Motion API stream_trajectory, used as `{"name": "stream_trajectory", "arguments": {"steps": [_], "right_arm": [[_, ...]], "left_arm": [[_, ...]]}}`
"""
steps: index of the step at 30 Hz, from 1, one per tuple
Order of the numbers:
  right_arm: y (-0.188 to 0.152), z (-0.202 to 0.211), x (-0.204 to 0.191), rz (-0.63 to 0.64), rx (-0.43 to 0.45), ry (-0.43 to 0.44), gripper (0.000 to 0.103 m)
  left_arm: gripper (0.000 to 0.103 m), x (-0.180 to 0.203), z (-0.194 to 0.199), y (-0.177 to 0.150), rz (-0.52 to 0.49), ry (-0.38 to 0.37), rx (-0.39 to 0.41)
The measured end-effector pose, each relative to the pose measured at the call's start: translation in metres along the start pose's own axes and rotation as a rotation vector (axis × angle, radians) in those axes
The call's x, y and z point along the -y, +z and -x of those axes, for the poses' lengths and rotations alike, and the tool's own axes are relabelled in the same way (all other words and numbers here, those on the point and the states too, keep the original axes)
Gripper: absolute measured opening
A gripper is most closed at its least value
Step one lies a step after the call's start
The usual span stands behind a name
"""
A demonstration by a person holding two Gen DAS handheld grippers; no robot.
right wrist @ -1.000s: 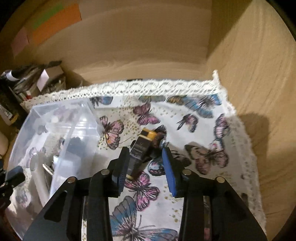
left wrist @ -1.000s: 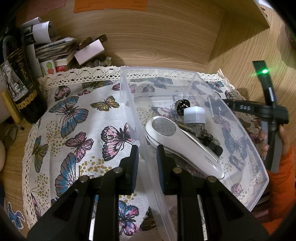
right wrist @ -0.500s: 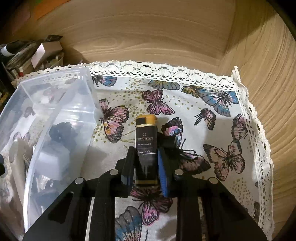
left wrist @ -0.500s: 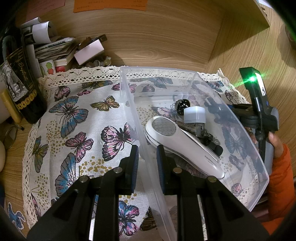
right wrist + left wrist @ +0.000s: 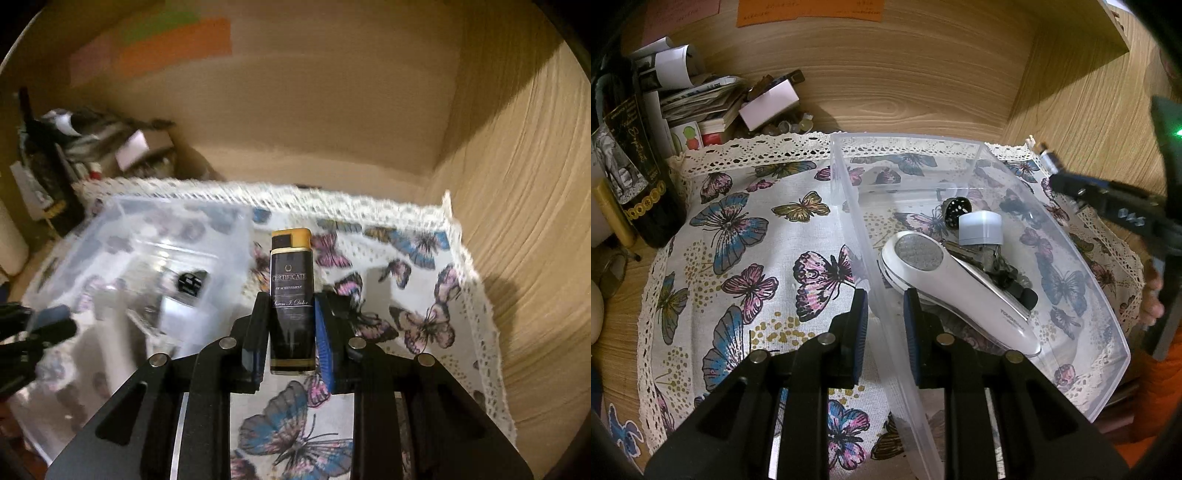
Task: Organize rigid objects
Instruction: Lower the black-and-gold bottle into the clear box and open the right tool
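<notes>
The right tongs [image 5: 291, 328] are clamped on a small black-and-gold lighter [image 5: 291, 295], both pads pressed against the lower half of its long flat sides, so it stands up between them clear of the butterfly cloth [image 5: 417, 317] that covers the counter. It looks light, stiff and hard-shelled, with a glossy printed wrap that could slide under a loose pinch; the present hold across the narrow body, below the gold cap, seems the sound one, since the cap end carries the working parts and is best left alone. The left tongs [image 5: 885, 325] straddle the near wall of the clear plastic bin [image 5: 1108, 332], 1 pad outside and 1 inside; the wall looks thinner than the gap between the pads, so I cannot tell whether they are actually pinching it. The bin wall is thin and probably flexes. Inside lie a white handheld shaver-like device [image 5: 953, 288], a small white cap [image 5: 980, 228] and dark oddments, so the lighter likely belongs there too.
</notes>
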State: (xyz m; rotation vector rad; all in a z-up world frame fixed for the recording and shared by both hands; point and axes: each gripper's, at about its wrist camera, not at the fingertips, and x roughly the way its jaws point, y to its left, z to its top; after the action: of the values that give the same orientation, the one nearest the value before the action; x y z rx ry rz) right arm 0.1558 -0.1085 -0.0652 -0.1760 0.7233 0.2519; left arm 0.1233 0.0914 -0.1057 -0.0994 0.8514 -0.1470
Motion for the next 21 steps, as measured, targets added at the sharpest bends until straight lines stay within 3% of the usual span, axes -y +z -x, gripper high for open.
{"name": "stream_trajectory", "arguments": {"steps": [10,21], "right_arm": [[0.014,0.023,-0.030,0.065,0.087,0.072,0.021],[0.005,0.005,-0.068,0.153,0.015,0.144,0.021]], "left_arm": [[0.019,-0.001,0.000,0.000,-0.001,-0.001,0.001],[0.019,-0.002,0.003,-0.001,-0.003,-0.001,0.006]]}}
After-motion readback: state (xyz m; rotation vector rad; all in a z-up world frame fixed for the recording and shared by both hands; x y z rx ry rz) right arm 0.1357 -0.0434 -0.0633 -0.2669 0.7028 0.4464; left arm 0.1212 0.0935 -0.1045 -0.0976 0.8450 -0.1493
